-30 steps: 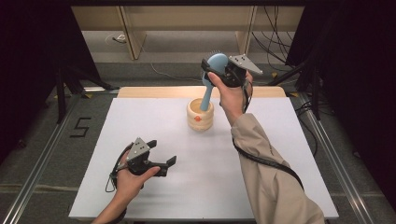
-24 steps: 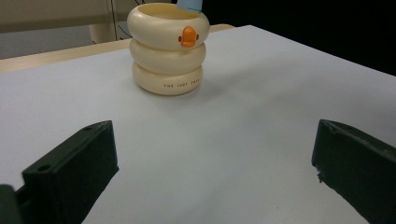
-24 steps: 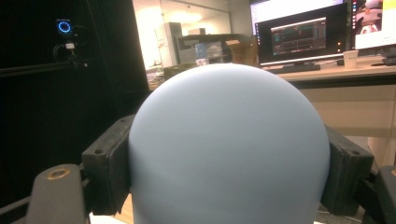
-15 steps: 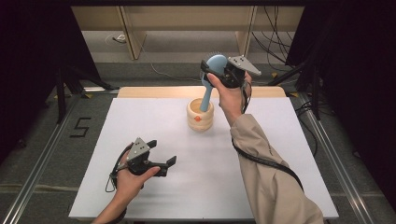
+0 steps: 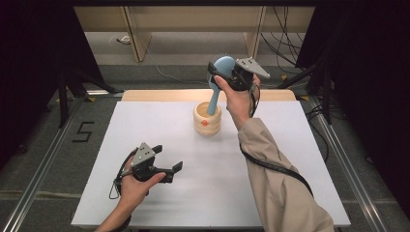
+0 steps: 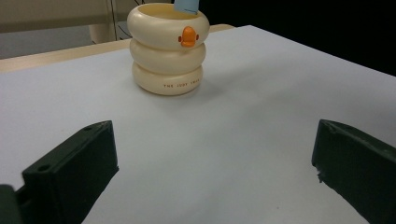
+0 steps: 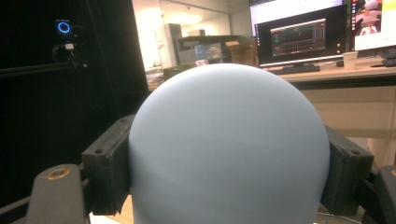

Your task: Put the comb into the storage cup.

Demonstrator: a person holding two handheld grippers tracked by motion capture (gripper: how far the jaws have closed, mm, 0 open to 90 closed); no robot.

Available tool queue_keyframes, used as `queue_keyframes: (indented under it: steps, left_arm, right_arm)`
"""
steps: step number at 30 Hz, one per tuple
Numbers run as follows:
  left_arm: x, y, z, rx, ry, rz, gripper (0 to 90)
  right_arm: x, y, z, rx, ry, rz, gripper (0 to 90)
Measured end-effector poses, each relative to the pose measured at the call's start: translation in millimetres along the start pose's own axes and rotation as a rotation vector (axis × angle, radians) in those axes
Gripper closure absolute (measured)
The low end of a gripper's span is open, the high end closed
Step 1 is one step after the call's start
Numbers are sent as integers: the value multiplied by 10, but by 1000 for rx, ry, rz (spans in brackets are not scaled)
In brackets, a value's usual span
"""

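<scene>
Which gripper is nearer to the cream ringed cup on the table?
Right. The right gripper is just above the cream cup, clamped on the head of the blue brush whose handle stands in it. The left gripper hovers open, well short of the cup.

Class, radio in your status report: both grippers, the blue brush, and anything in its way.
Right gripper shut on blue brush, handle end inside cream holder. Left gripper open, low over white table. Nothing in the way.
</scene>
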State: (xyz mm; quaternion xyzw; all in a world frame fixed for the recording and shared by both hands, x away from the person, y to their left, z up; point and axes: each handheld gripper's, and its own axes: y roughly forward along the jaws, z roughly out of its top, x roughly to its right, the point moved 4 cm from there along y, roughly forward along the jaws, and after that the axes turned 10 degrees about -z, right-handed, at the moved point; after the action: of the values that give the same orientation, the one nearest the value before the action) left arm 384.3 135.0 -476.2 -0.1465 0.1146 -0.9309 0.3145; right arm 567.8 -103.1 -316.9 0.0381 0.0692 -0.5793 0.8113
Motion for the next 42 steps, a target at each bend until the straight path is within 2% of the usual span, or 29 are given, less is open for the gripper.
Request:
queue_keyframes:
  steps: [42]
  left_arm:
    - [-1,5,-5,-1,1,-2,0]
  right_arm:
    - [-30,53,-143,-16,-35,-5,208]
